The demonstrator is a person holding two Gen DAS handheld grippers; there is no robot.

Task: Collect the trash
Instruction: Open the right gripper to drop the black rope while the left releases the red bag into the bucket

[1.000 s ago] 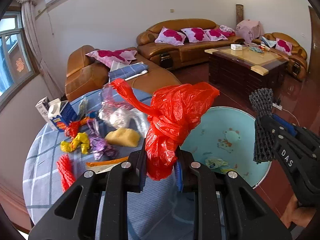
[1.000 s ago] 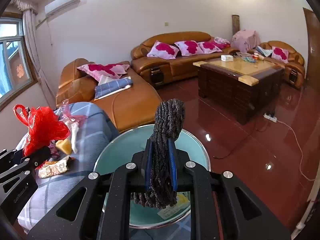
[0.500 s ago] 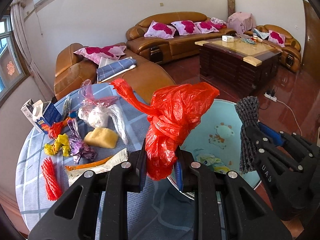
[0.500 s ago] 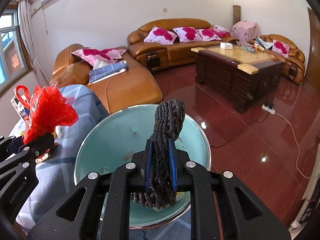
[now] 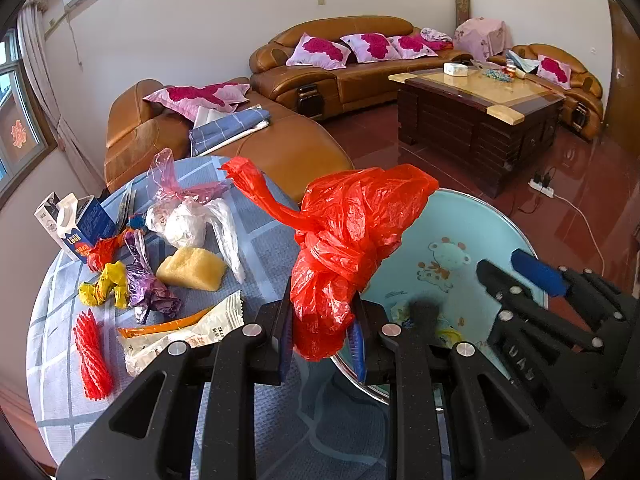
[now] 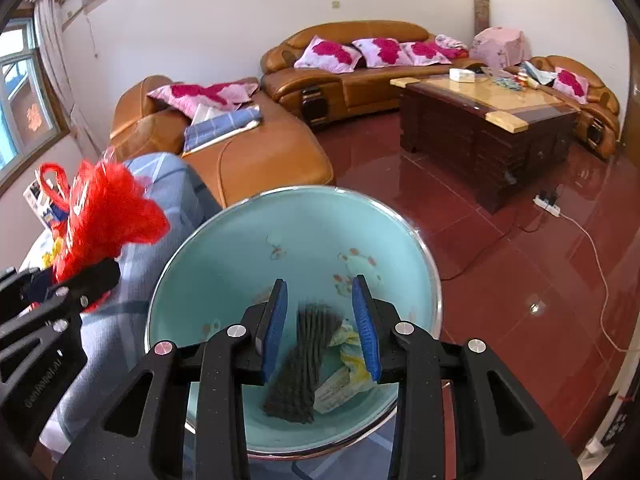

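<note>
My left gripper (image 5: 320,332) is shut on a knotted red plastic bag (image 5: 352,240), held over the table edge beside a light-blue basin (image 5: 472,220). In the right wrist view the same red bag (image 6: 108,220) shows at the left. My right gripper (image 6: 320,320) hovers over the basin (image 6: 240,248), its jaws opening. A dark grey foam net (image 6: 304,364) lies blurred below the gap, free of the blue pads (image 6: 274,328), next to crumpled wrappers (image 6: 348,376). The net (image 5: 424,312) also shows as a dark blur in the left wrist view.
Litter lies on the blue checked tablecloth (image 5: 264,240): a milk carton (image 5: 76,224), a yellow sponge (image 5: 192,268), a red net (image 5: 92,356), a white bag (image 5: 188,224), purple and yellow wrappers and a snack packet (image 5: 184,332). Brown sofas (image 5: 340,64) and a coffee table (image 5: 476,112) stand behind.
The right gripper's jaws have spread and the grey net has dropped from them into the basin. Both grippers have sunk a little. The red bag stays gripped.
</note>
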